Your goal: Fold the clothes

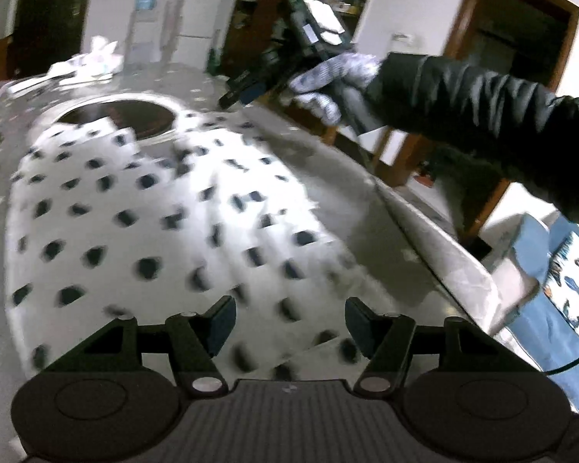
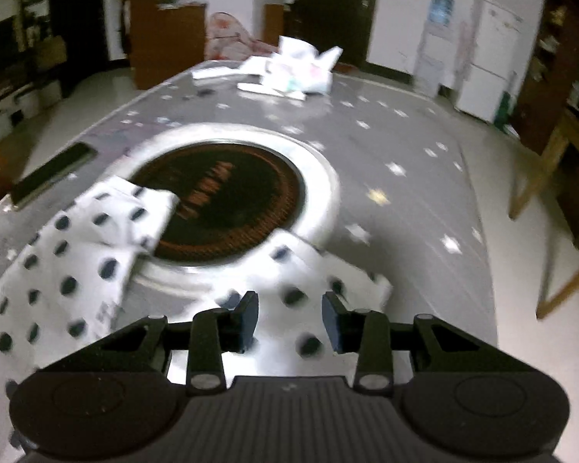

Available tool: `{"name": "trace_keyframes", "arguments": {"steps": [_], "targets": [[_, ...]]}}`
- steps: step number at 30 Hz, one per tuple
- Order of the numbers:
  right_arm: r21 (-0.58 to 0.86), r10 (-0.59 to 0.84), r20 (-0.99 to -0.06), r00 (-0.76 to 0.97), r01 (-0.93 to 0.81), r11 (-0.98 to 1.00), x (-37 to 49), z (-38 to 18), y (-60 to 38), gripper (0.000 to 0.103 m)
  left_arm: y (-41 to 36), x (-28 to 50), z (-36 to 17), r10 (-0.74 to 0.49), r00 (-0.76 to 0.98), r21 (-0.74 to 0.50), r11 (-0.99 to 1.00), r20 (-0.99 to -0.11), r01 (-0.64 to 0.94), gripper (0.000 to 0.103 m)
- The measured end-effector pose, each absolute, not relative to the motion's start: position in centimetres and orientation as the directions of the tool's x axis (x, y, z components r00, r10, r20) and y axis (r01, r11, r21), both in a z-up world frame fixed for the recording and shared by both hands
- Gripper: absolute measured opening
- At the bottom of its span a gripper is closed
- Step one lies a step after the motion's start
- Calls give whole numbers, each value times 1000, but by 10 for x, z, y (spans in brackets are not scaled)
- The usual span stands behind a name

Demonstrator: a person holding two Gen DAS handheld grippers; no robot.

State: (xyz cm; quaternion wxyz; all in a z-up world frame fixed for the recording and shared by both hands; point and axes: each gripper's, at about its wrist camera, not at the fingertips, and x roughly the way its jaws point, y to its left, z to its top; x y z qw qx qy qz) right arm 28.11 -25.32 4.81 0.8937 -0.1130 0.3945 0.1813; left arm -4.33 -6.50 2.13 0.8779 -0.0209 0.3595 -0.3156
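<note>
A white garment with dark polka dots (image 1: 143,223) lies spread on the grey table, and its far end reaches the round dark inset. In the right wrist view its two sleeve-like ends (image 2: 77,254) lie at the inset's near rim. My left gripper (image 1: 289,322) is open and empty, just above the garment's near part. My right gripper (image 2: 290,318) is open and empty above the garment's right end; in the left wrist view it (image 1: 247,88) is held in the air by a gloved hand, over the table's right edge.
The grey table (image 2: 405,146) has a round dark inset (image 2: 220,200) with a silver rim. Crumpled white clothes (image 2: 289,69) lie at its far end. A dark flat object (image 2: 54,177) lies at the left edge. A white fridge (image 2: 486,58) and wooden furniture stand around.
</note>
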Motion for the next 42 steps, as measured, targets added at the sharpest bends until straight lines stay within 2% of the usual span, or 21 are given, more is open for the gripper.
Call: {"name": "trace_keyframes", "arguments": {"steps": [5, 10, 16, 18, 24, 29, 30, 33, 35, 42], "targets": [[-36, 233, -752, 617, -391, 920, 273, 35, -278, 36, -105, -41, 28, -621, 495, -257, 744, -608, 617, 66], [16, 265, -743, 615, -380, 925, 276, 25, -292, 36, -137, -32, 19, -626, 449, -262, 724, -638, 638, 65], [64, 295, -724, 623, -365, 929, 287, 15, -304, 35, -150, -18, 0, -600, 401, -278, 735, -693, 619, 42], [79, 301, -717, 629, -355, 931, 292, 12, -308, 35, -150, -16, -4, -590, 392, -278, 740, -705, 613, 29], [106, 283, -706, 649, -299, 948, 313, 3, -315, 35, -144, -10, -6, -596, 385, -296, 740, -705, 604, 12], [111, 273, -704, 655, -278, 954, 326, -6, -313, 35, -142, -9, -6, -629, 352, -330, 710, -693, 622, 8], [109, 273, -702, 658, -279, 954, 327, -7, -312, 33, -142, -9, -5, -637, 346, -335, 703, -689, 627, 7], [82, 258, -695, 671, -284, 955, 328, -7, -308, 9, -141, -10, -4, -661, 329, -353, 681, -675, 642, 7], [35, 232, -689, 686, -288, 957, 325, -6, -303, 2, -141, -11, -3, -675, 320, -362, 666, -665, 652, 7], [-197, 12, -634, 773, -176, 964, 315, 3, -307, 2, -142, -18, 1, -711, 300, -376, 626, -636, 684, 7]]}}
